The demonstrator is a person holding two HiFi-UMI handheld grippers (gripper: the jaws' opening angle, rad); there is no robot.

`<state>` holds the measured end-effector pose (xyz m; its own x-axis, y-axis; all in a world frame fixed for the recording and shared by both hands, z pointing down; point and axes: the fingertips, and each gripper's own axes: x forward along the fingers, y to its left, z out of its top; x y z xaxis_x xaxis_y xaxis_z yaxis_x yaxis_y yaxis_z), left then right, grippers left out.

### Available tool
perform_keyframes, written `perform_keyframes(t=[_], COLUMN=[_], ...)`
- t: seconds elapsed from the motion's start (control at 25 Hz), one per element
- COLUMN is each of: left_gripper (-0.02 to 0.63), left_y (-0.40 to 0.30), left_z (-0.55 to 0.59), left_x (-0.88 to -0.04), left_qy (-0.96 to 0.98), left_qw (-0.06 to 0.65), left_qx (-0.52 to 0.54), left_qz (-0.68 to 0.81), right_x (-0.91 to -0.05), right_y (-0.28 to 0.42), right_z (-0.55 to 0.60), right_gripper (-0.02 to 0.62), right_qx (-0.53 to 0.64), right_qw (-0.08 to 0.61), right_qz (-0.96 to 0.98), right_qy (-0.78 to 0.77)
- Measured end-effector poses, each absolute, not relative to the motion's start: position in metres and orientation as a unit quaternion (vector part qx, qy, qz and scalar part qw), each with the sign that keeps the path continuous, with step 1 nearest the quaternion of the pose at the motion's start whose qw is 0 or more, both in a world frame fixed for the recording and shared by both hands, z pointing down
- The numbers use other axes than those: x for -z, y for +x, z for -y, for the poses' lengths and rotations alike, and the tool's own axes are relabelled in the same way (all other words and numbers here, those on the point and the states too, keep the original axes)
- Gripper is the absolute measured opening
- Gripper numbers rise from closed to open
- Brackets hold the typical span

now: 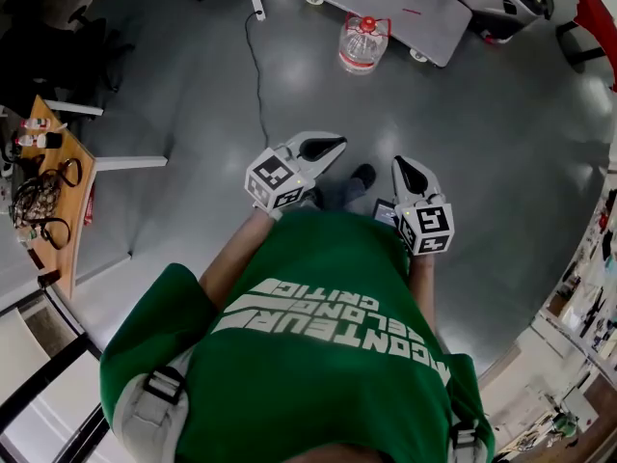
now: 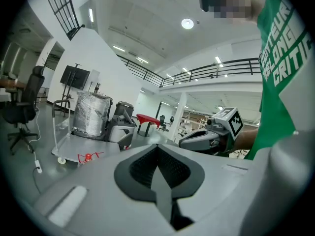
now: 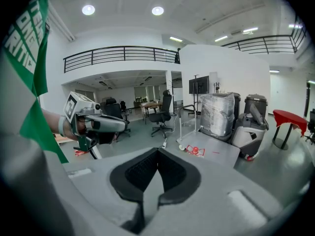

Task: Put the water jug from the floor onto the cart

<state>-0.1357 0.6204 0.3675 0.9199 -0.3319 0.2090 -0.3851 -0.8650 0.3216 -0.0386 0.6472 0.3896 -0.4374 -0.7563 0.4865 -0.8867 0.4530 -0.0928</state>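
So, both sets of jaws are pressed together with nothing in them, my left gripper [image 1: 326, 148] and right gripper [image 1: 409, 174] side by side. The water jug [image 1: 362, 46] sits on the floor [image 1: 482, 133], well ahead of both tips, just beside the cart [image 1: 386, 3].

Ahead of my left gripper [image 1: 328, 146], matt grey plastic shell, black ribbed pads [image 2: 145, 167]: water jug [image 1: 363, 44] clear glossy plastic; cart [image 1: 386, 3] deck matt grey; floor [image 1: 193, 66] smooth grey, faint sheen.
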Motion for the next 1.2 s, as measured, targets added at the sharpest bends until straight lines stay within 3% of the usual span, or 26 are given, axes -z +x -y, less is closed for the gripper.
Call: perform_keyframes(t=[1.2], left_gripper=[0.014], left_y=[-0.014], left_z=[-0.543], left_x=[-0.374], left_qy=[0.958], left_qw=[0.181], left_qx=[-0.105], left_qz=[0.194], right_x=[-0.404], right_y=[0.086], right_z=[-0.572], right_gripper=[-0.008], right_qx=[-0.191], right_qw=[0.155], right_qz=[0.836], right_qy=[0.49])
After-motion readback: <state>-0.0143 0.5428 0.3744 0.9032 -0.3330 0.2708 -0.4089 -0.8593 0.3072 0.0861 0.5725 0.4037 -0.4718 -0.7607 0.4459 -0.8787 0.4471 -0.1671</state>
